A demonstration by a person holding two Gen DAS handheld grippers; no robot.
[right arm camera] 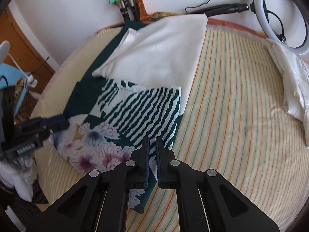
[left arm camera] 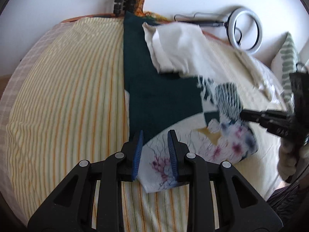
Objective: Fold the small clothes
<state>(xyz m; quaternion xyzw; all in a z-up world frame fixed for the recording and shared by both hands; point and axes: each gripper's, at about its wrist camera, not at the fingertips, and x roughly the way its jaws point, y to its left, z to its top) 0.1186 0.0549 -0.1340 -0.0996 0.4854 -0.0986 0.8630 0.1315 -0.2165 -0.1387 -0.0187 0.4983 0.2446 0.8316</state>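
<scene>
Just 2 grippers, left gripper [left arm camera: 155, 150] & right gripper [right arm camera: 152, 154], 1 patterned cloth [right arm camera: 135, 112], 1 white cloth [right arm camera: 158, 52].

Left gripper [left arm camera: 155, 150] of matte black plastic, ribbed blue pads [left arm camera: 138, 152], four round silver screws on angular linkage arms with triangular cut-outs, right gripper [right arm camera: 152, 154] identically built, white fuzzy sleeve [right arm camera: 17, 181] behind the left one

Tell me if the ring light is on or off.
Cannot tell. The ring light looks white in daylight, with no clear glow on the wall.
</scene>
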